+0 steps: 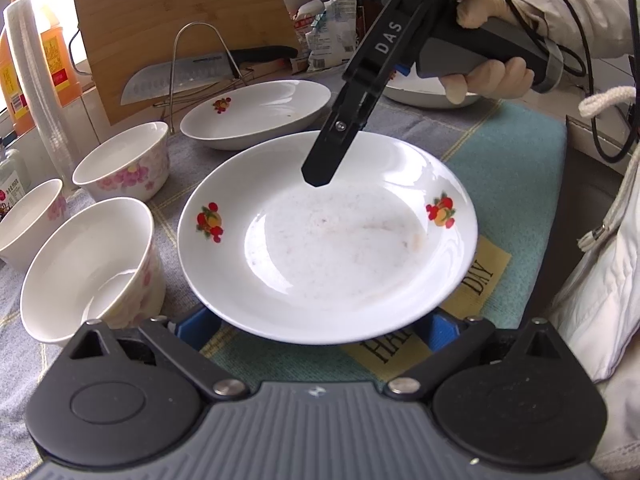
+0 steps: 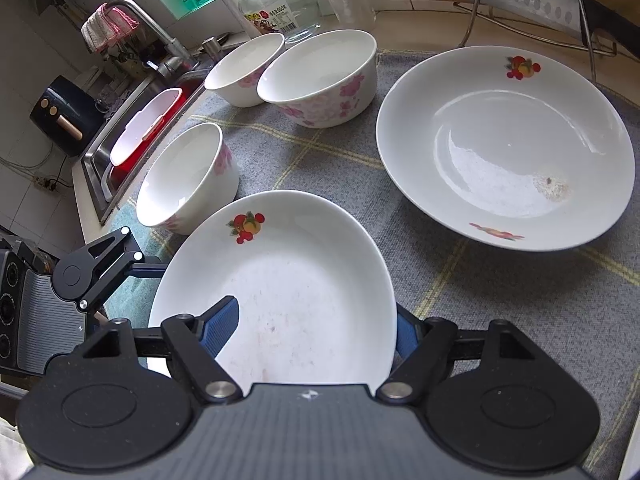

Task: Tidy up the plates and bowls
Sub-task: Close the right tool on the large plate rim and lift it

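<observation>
A white deep plate (image 1: 328,248) with fruit prints lies in the middle of the cloth mat (image 1: 512,152). My right gripper (image 1: 316,178) comes down on its far rim. In the right wrist view that gripper (image 2: 312,332) is shut on the plate (image 2: 288,280), one blue pad on the inside and the other against the outer rim. My left gripper (image 1: 318,328) stands wide open at the near rim, its blue fingers (image 1: 196,328) tucked under the edge. A second fruit-print plate (image 2: 504,148) sits behind. Three floral bowls (image 2: 320,76) stand to the left.
A knife on a wire rack (image 1: 176,76) and a wooden board (image 1: 180,12) stand behind the dishes. Another white dish (image 1: 424,94) lies behind the gloved hand (image 1: 488,76). The sink (image 2: 132,132) and a glass jar (image 2: 280,0) are left of the bowls.
</observation>
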`<action>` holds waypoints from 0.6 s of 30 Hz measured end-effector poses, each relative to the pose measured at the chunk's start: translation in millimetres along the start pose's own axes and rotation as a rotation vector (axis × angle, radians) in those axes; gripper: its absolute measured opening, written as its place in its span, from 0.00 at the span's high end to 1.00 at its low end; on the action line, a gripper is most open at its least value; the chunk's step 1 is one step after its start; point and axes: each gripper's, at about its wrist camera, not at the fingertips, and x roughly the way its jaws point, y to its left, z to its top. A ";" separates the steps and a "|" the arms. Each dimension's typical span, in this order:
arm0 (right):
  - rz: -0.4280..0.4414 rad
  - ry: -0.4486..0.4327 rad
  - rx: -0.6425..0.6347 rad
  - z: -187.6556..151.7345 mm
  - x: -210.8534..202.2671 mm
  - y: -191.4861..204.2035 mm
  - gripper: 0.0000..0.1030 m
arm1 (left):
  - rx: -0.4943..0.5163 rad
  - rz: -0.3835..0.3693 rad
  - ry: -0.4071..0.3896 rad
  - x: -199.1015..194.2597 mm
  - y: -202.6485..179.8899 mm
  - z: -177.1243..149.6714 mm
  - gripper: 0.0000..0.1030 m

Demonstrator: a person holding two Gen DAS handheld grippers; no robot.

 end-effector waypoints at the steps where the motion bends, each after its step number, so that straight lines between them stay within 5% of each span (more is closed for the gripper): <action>1: -0.001 0.000 -0.002 0.1 0.1 0.7 0.20 | 0.002 0.000 0.004 0.3 -0.7 1.1 0.03; 18: -0.034 -0.030 0.001 -11.9 -21.7 -0.5 0.19 | 0.042 -0.023 0.005 -2.0 -7.2 24.1 0.03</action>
